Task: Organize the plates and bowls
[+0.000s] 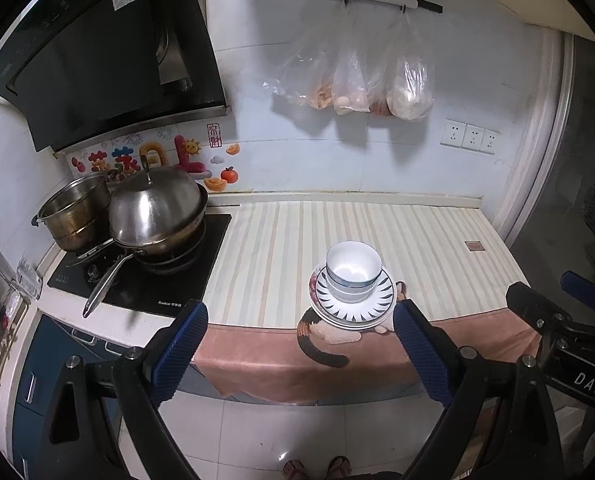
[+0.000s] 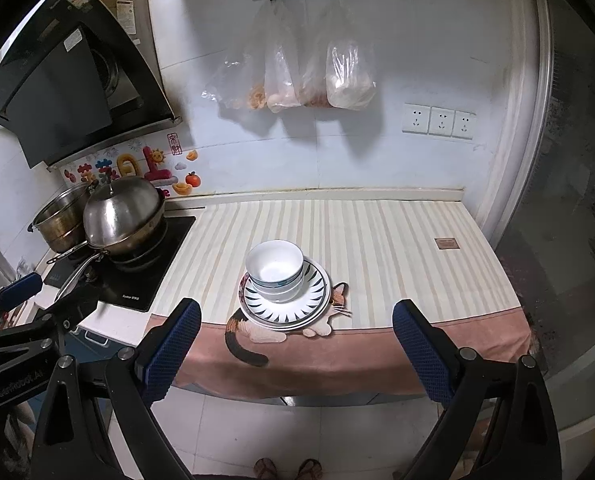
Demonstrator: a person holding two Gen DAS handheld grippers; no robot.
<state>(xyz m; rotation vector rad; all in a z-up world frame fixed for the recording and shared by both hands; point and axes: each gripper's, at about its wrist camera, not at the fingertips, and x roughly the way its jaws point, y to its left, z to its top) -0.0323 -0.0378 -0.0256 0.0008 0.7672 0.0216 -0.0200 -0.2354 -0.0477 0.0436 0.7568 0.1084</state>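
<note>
Bowls (image 1: pixel 352 270) nested on stacked plates (image 1: pixel 353 307), near front edge of counter (image 1: pixel 417 232), on striped cloth. Left hand-held gripper (image 1: pixel 299 354) released, jaws wide, empty, held back off the counter. Right hand-held gripper (image 2: pixel 296 350) likewise released, empty. Pots on stove (image 1: pixel 145 280) at left.

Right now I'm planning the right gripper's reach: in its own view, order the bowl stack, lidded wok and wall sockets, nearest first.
1. Bowl stack, on the plates, just ahead of the right gripper.
2. Lidded wok, left, on the stove.
3. Wall sockets, far right, on the wall.
</note>
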